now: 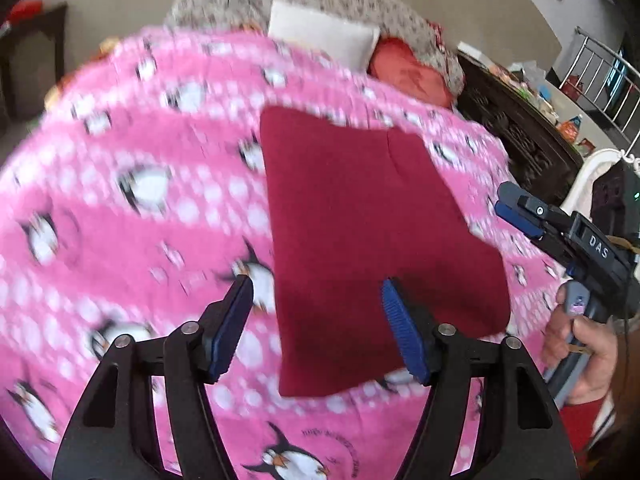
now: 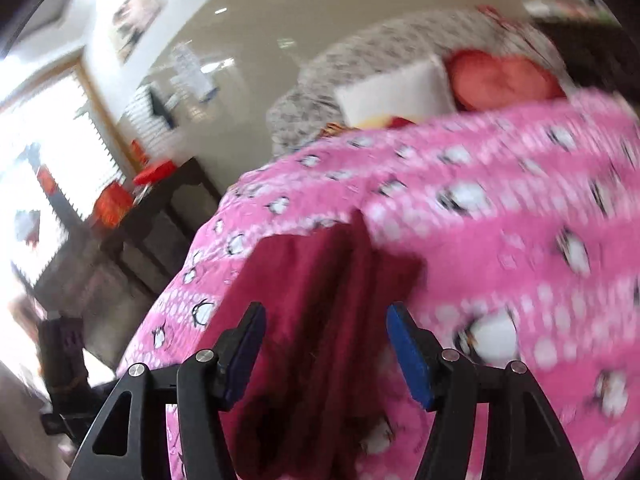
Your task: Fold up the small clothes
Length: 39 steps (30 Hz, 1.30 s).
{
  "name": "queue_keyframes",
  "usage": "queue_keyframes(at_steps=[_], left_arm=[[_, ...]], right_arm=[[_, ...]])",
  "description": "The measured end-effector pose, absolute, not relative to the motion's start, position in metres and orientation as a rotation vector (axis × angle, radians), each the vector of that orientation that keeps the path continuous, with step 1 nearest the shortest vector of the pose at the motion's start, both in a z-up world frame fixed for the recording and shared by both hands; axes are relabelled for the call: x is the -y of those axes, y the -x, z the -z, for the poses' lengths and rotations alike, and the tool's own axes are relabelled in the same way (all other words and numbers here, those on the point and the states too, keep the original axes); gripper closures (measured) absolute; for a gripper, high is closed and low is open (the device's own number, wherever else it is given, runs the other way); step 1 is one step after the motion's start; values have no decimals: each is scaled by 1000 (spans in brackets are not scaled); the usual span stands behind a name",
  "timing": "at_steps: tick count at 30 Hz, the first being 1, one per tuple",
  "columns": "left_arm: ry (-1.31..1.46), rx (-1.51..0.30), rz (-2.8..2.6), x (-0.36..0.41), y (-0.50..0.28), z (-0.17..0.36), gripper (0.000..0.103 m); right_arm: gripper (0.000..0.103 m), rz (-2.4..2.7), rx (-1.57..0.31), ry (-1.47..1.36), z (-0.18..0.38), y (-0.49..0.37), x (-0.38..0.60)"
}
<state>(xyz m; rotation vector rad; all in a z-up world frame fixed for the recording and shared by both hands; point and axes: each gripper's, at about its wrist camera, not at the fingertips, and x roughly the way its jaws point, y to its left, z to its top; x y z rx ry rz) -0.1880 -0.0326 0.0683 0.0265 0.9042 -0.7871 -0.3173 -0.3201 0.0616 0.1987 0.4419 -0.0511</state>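
Hovering low in the left wrist view, the left tongs [image 1: 316, 292] stand released, blue pads apart with nothing pinched; one pad sits over the pink blanket [image 1: 120, 220], the other over the dark red garment [image 1: 360, 220]. That garment lies flat, folded, in the centre of the frame on the penguin-printed blanket. At the right edge the right tongs [image 1: 516, 210] show, gripped by a hand [image 1: 580, 352], just beside the garment's right side. In the right wrist view the right tongs [image 2: 324, 316] also stand released, pads spread above the garment [image 2: 312, 280] in the lower centre. Beyond the blanket [image 2: 500, 240], in the upper right, lie a white pillow [image 2: 392, 92] and a red cushion [image 2: 500, 76].
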Motion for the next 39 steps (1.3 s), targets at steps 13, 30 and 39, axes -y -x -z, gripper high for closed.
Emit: queue_keyframes(at_steps=[13, 30, 39], left_arm=[[-266, -796, 764, 81, 204, -24, 18], [-116, -913, 760, 61, 210, -21, 18], [-135, -787, 657, 49, 221, -47, 18]], right_arm=[[57, 87, -622, -19, -13, 252, 325], [57, 155, -594, 95, 6, 317, 281], [54, 181, -491, 68, -21, 339, 266]])
